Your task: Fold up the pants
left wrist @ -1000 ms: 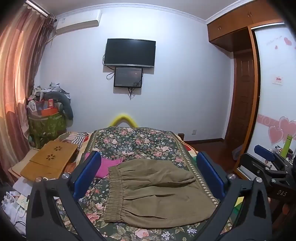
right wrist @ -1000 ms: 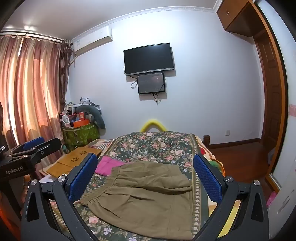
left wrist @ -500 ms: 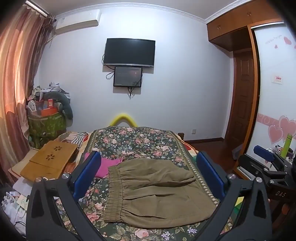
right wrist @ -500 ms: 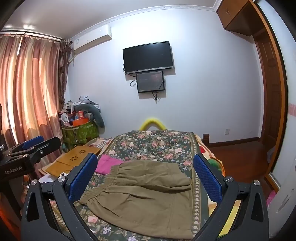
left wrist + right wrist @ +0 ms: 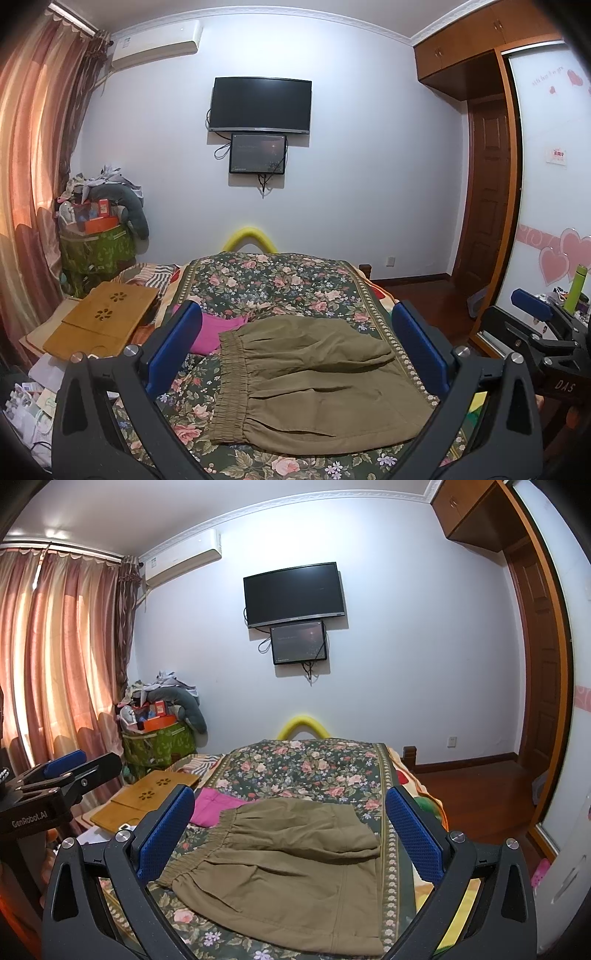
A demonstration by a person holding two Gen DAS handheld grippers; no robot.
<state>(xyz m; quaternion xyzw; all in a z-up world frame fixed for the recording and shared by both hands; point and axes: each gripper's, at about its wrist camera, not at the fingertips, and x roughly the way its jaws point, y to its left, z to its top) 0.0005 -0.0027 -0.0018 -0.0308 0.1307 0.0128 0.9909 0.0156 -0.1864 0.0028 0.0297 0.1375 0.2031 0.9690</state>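
Olive-brown pants (image 5: 306, 380) lie folded flat on the floral bedspread (image 5: 273, 280), elastic waistband to the left. They also show in the right wrist view (image 5: 284, 871). My left gripper (image 5: 295, 350) is open and empty, held above the near part of the pants. My right gripper (image 5: 291, 830) is open and empty, also above the pants. The right gripper shows at the right edge of the left wrist view (image 5: 535, 317); the left gripper shows at the left edge of the right wrist view (image 5: 66, 771).
A pink cloth (image 5: 218, 328) lies just left of the pants' waistband. A wooden lap tray (image 5: 103, 317) sits at the bed's left side. A cluttered green bin (image 5: 96, 243) stands by the curtain. A wardrobe (image 5: 554, 184) and wood floor are on the right.
Both grippers have tilted very slightly; the pants have not moved.
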